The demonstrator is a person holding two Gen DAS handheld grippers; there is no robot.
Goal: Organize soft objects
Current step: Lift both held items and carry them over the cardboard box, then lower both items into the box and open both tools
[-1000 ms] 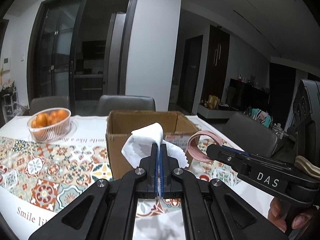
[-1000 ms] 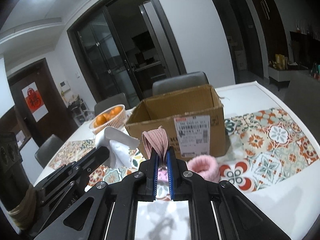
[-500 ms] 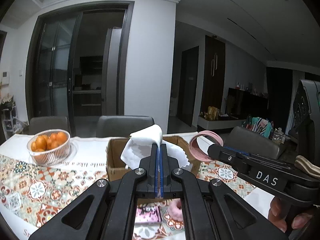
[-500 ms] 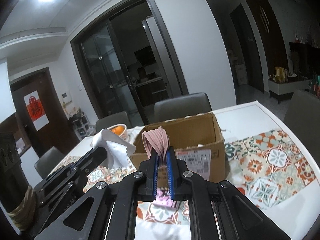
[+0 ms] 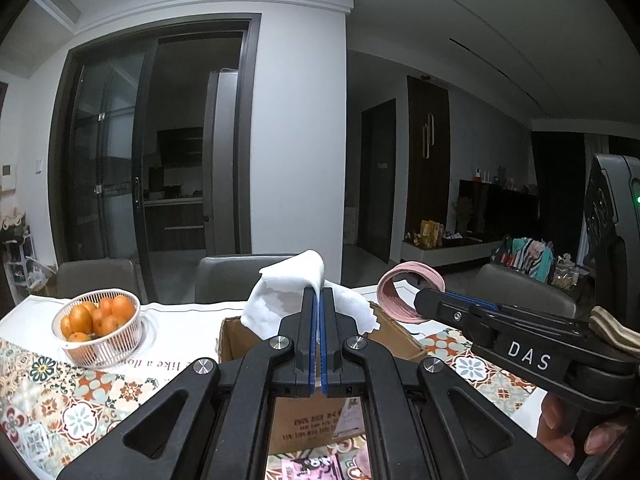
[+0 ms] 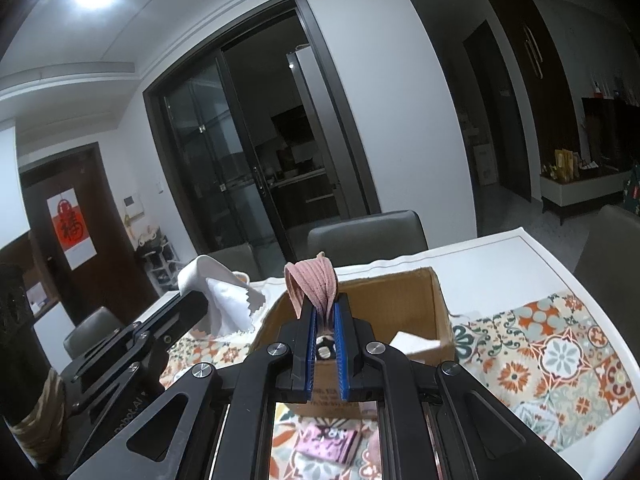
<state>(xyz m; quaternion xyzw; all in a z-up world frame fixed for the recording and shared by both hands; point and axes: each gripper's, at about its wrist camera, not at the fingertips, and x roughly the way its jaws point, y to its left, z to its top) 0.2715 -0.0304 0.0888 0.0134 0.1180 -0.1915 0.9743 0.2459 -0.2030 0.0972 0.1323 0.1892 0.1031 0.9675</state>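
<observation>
My left gripper [image 5: 319, 298] is shut on a white cloth [image 5: 288, 280] with zigzag edges, held above the near side of an open cardboard box [image 5: 240, 340]. My right gripper [image 6: 325, 306] is shut on a pink ribbed headband [image 6: 314, 282], also held above the box [image 6: 424, 312]. In the left wrist view the right gripper [image 5: 424, 300] comes in from the right with the headband loop [image 5: 404, 292]. In the right wrist view the left gripper [image 6: 192, 308] and its cloth [image 6: 220, 300] are at the left. A white item [image 6: 412, 342] lies inside the box.
A white basket of oranges [image 5: 100, 324] stands at the left on the patterned tablecloth [image 6: 560, 352]. A pink packet [image 6: 328, 440] lies on the table in front of the box. Grey chairs [image 6: 368, 236] stand behind the table.
Both grippers have risen with their loads, from in front of the box to above its rim. Their grips have not changed.
</observation>
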